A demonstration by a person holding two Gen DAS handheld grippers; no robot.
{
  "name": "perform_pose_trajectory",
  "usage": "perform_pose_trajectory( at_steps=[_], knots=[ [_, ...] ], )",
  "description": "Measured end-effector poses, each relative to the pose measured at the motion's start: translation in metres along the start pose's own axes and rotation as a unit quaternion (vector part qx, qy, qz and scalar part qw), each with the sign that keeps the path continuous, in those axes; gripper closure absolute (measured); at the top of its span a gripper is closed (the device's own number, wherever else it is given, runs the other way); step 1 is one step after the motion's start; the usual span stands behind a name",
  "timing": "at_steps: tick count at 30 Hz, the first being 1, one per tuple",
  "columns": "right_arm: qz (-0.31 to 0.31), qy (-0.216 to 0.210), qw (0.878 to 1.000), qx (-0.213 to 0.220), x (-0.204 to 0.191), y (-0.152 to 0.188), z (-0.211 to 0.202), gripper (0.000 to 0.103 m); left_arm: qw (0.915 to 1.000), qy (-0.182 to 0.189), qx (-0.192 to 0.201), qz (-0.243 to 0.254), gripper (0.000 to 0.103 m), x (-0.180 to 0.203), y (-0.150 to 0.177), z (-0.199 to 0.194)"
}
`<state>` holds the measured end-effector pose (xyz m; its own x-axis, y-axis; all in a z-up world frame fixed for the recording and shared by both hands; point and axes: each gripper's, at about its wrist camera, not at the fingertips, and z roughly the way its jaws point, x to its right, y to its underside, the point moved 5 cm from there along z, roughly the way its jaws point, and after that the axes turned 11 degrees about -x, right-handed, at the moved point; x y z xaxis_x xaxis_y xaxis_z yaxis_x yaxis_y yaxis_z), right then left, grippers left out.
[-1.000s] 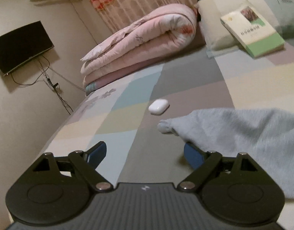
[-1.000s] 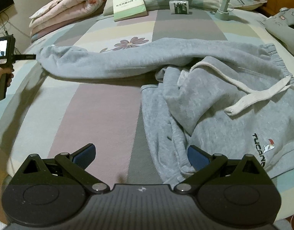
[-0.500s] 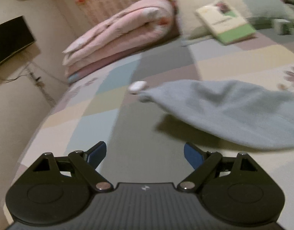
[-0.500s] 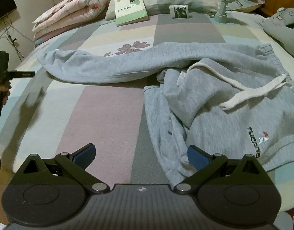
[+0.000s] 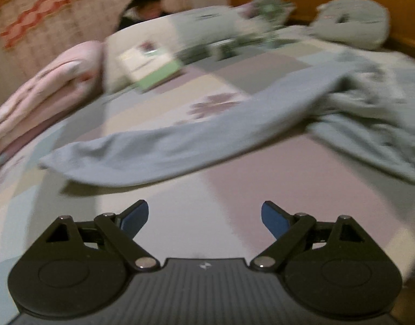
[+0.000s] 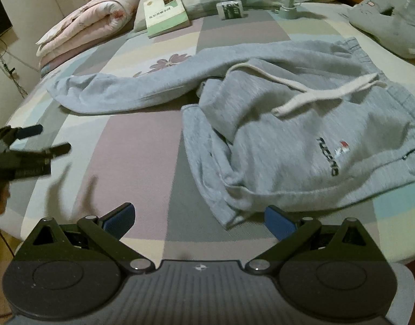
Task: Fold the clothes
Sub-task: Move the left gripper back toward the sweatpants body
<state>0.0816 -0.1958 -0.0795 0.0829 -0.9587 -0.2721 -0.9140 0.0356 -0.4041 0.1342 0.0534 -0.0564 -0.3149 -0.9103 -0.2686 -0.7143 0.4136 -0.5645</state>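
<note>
Roughly: grey sweatpants [image 6: 302, 124] sprawl unfolded across the bed [image 6: 131, 146], waistband toward the right edge, bunched body in the right half. One leg [image 6: 120, 92] runs long and straight leftward, cuff ending near the left edge. The other leg [image 6: 207, 178] is crumpled, dropping toward the near edge, its cuff just ahead of the right gripper [image 6: 199, 219]. Drawstring [image 6: 321, 92] lies loose on top.

Right gripper: released, jaws wide, nothing between them, hovering at the near edge just shy of the crumpled leg's cuff. Left gripper [image 5: 204, 214]: also released and empty, over bare bed near the left edge; the left view is motion-blurred. From it, the long leg [image 5: 158, 149] lies ahead, running left-to-right across its view.

So left is nearer the long leg's cuff, right nearer the crumpled leg. Judgement: pants aren't folded now; legs need bringing together along the pants' long left-right axis.
</note>
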Motion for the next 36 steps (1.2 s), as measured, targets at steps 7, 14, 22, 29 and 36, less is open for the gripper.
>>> perform_pose_trajectory(
  at_steps=[7,14,22,29,36],
  knots=[
    [0.007,-0.002,1.000,0.019,0.011,0.004,-0.009,0.000,0.9986,0.041,0.001,0.032,0.012,0.048,-0.021,0.009],
    [0.023,0.003,0.999,0.029,0.034,-0.004,-0.006,0.000,0.9981,0.057,0.001,0.024,0.012,0.067,-0.044,0.029],
    [0.007,0.039,0.998,0.046,0.052,-0.037,0.008,0.000,0.9967,0.078,-0.016,-0.019,0.012,0.081,-0.040,0.045],
    [0.024,0.049,0.998,0.003,0.067,-0.044,0.045,0.000,0.9944,0.085,-0.033,-0.053,0.012,0.089,-0.031,0.052],
    [-0.015,0.063,0.998,-0.005,0.064,-0.032,0.055,0.000,0.9952,0.076,-0.022,-0.058,0.012,0.089,-0.025,0.035]
  ],
)
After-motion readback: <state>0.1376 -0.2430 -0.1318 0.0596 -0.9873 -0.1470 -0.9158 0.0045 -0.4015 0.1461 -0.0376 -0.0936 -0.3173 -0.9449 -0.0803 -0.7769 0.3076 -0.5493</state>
